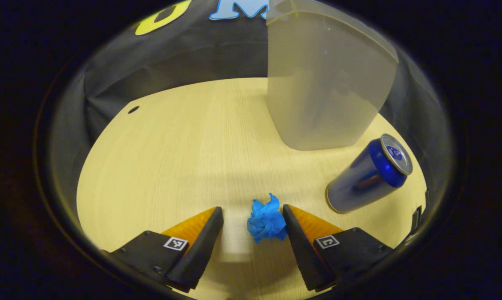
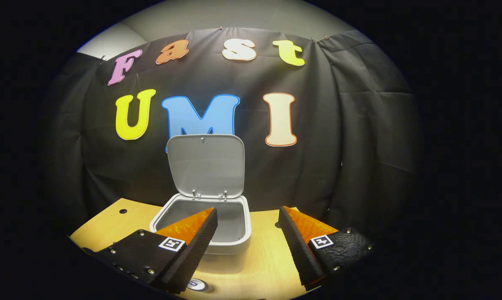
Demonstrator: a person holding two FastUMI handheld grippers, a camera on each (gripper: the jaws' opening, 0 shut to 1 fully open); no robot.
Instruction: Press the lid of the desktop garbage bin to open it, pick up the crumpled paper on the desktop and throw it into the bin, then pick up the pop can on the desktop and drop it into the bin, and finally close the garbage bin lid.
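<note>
A blue crumpled paper (image 1: pixel 267 221) lies on the wooden table (image 1: pixel 184 154) between the fingers of my left gripper (image 1: pixel 252 209), which is open; the paper touches the right-hand finger and is apart from the other. A blue pop can (image 1: pixel 367 175) stands to the right of it, in front of the pale bin (image 1: pixel 326 83). In the right gripper view the bin (image 2: pixel 234 246) has its lid (image 2: pixel 206 164) standing up, hinged at the back. My right gripper (image 2: pixel 247 211) hovers open and empty in front of the bin, with the can's top (image 2: pixel 197 284) just below its left finger.
The black cloth wall (image 2: pixel 359 146) closes off the back of the table right behind the bin. A small round hole (image 1: pixel 133 110) sits in the tabletop at the far left. Bare wood stretches left of the paper.
</note>
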